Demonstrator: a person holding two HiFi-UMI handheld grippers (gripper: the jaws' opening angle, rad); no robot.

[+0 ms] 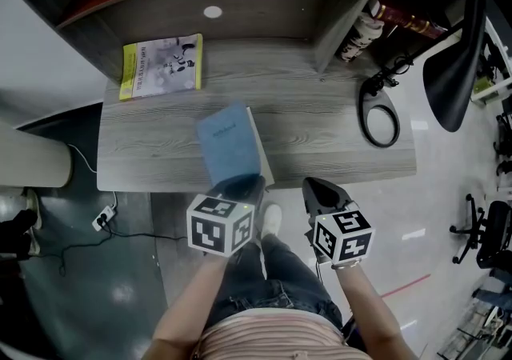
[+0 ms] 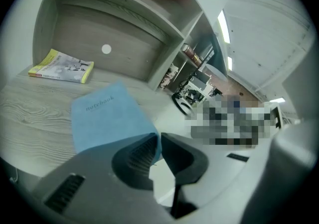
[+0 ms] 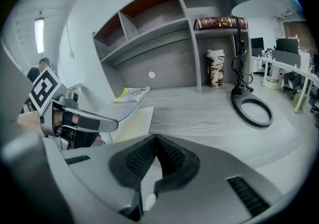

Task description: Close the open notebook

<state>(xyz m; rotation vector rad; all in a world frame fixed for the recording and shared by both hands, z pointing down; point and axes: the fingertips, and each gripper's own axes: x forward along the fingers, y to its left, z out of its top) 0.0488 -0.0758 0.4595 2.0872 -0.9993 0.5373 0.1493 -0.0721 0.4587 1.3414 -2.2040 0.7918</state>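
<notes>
Blue notebook cover [image 1: 228,142]: pinched at its near corner by the left tongs [image 2: 157,141] and held raised over the page [image 3: 132,126], apparently for folding shut. Right tongs [image 3: 155,141]: pressed together, empty.

Place: an office, with rows of workstations.
Near: grey wood-grain desk [image 1: 336,138] under a shelf hutch [image 1: 264,18].
Far right: swivel chair [image 1: 490,232] and monitors [image 3: 286,45] on other desks.
</notes>
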